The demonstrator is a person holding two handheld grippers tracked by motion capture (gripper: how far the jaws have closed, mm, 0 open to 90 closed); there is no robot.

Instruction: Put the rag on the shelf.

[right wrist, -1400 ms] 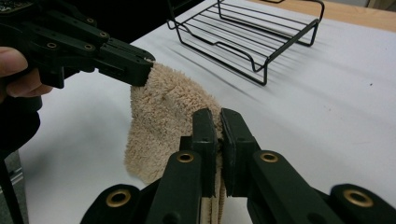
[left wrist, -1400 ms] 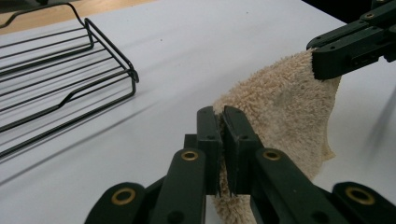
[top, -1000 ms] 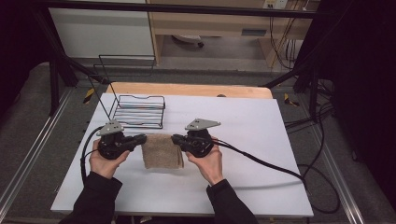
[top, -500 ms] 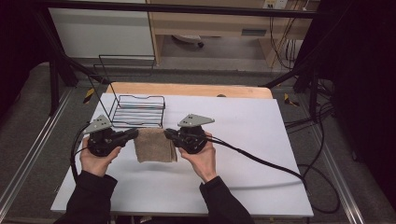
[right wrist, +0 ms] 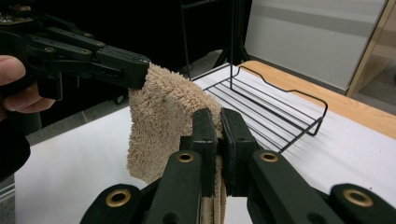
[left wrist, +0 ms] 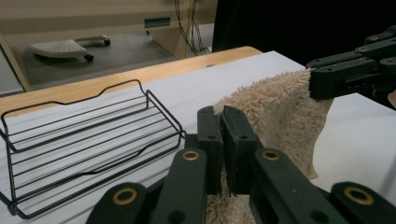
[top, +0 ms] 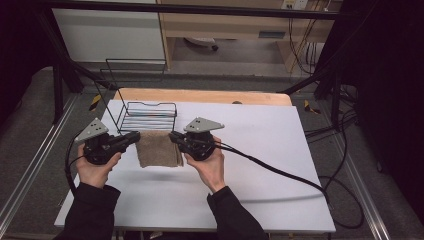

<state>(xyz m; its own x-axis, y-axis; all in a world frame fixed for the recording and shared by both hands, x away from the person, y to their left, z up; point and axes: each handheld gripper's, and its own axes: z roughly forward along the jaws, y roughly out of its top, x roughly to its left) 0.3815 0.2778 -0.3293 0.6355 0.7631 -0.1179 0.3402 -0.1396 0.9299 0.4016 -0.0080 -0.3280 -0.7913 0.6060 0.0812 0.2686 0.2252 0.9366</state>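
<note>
Towel (top: 158, 149) hangs mid-frame in the high view between left gripper (top: 134, 138) and right gripper (top: 173, 136), below the rack (top: 149, 116), while gripper views reveal both jaw pairs pinching its top corners.

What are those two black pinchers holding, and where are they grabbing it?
A beige towel. The left gripper pinches its top left corner and the right gripper its top right corner, so it hangs between them.
</note>
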